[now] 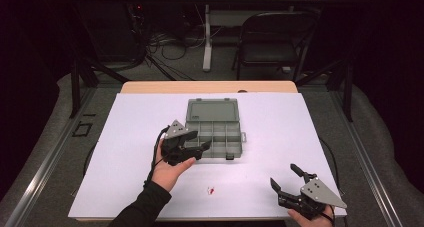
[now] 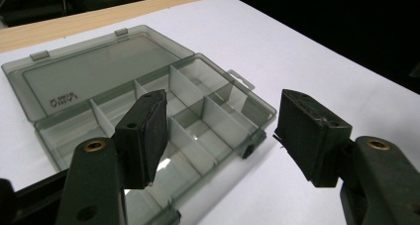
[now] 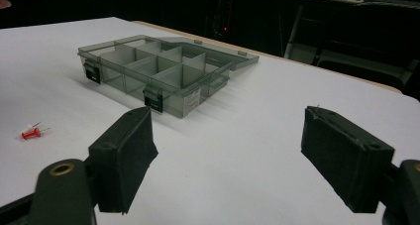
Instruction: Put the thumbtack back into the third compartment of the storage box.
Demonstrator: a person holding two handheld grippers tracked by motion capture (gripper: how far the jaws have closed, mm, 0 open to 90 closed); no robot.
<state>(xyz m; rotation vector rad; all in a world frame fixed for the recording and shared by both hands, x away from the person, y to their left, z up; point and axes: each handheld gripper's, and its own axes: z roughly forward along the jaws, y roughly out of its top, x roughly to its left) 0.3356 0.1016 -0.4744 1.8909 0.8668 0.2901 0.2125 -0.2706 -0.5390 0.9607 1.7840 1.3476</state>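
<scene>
organizer box [image 1: 214,129]: translucent grey | pushpin [image 1: 212,190]: red | table [image 1: 125,137]: white

one organizer box [image 1: 213,128] (lid open), one red pushpin [image 1: 212,190], one chair [image 1: 272,39], two grippers.

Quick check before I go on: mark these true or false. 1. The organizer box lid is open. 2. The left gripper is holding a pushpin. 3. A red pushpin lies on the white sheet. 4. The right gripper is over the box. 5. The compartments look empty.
1. True: the organizer box lies with its lid folded back flat.
2. False: the left gripper is open, nothing between its pads.
3. True: the red pushpin lies in front of the box.
4. False: the right gripper hovers near the sheet's front right corner, away from the box.
5. True: no contents are visible.
</scene>
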